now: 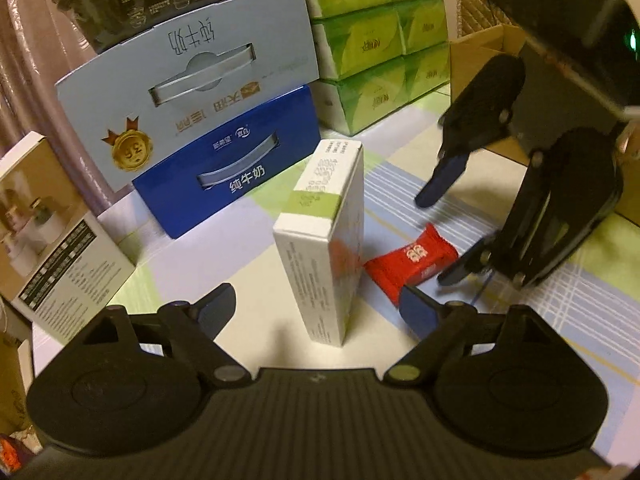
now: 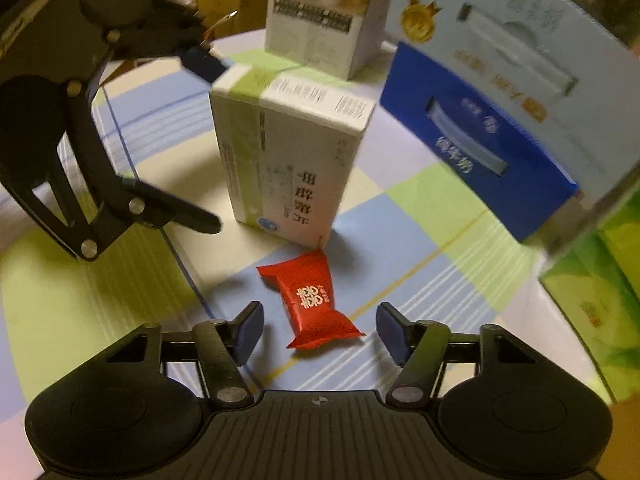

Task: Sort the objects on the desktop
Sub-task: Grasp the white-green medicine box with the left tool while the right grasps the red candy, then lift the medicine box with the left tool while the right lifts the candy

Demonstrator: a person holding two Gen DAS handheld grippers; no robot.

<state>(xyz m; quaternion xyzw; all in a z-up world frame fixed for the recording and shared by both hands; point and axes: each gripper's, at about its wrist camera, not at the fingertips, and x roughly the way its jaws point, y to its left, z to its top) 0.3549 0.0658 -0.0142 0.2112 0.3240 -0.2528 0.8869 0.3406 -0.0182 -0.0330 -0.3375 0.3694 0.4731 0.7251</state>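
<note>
surface: checked cloth [image 1: 404, 184] in pale blue, green and white squares.
white carton: white carton [image 1: 324, 240] stands upright on the cloth, mid-scene, a green band near its top.
candy: red candy [image 2: 316, 300] lies flat on the cloth, just beside the carton's base; apart from it as far as the right view shows.
left gripper: left gripper [image 1: 320, 304] has its jaws spread, one either side of the carton's lower end; pads not pressing on it.
right gripper: right gripper [image 2: 320, 330] points down over the candy, jaws apart, one either side of the wrapper; no contact visible.
cross-check: in the left view the right gripper [image 1: 448, 236] hangs above the candy [image 1: 412, 264].
background: blue box [image 1: 236, 168] and pale grey box [image 1: 188, 80] stand behind the carton; green tissue packs [image 1: 380, 40] stacked beside them.
near edge: small photo-printed box [image 1: 52, 220] at the cloth's edge.
</note>
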